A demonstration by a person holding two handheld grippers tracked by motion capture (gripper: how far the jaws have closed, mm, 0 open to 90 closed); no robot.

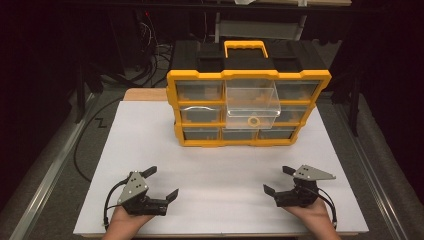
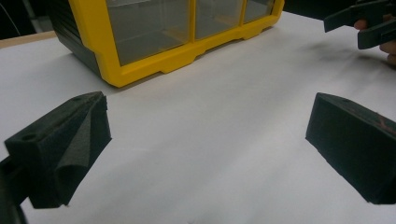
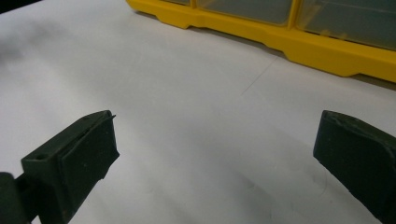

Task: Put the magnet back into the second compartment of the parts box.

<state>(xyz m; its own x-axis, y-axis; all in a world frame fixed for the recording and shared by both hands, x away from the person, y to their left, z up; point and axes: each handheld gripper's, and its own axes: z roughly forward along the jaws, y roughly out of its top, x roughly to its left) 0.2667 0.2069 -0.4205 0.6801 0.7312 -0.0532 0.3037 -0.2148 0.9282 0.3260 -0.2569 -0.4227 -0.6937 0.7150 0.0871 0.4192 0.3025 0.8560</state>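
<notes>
Left gripper: you hold it low over the near left part of the worktop, well short of the organizer. Its fingers are spread wide with only bare white surface between them, gripping nothing.
Right gripper: you hold it over the near right part of the worktop, about level with the left one and well apart from it. Its fingers are likewise spread wide and empty.
Hands: your left hand and right hand enter from the near edge, each wrapped around the rear of its gripper.
Organizer: a yellow-framed drawer cabinet with a black body and a yellow carry handle stands upright at the far middle of the worktop, its drawer fronts facing you, three rows of three.
Open drawer: the clear drawer in the middle column, top row, is pulled out toward you and overhangs the rows below it.
Ring: a small yellow ring-shaped item shows through the front of the open drawer, near its bottom edge.
Other drawers: they sit flush in the frame; their contents cannot be made out.
Left gripper view: the organizer's lower corner lies ahead and to the left, and the right gripper appears in the upper right corner.
Right gripper view: the organizer's yellow base runs across the top.
</notes>
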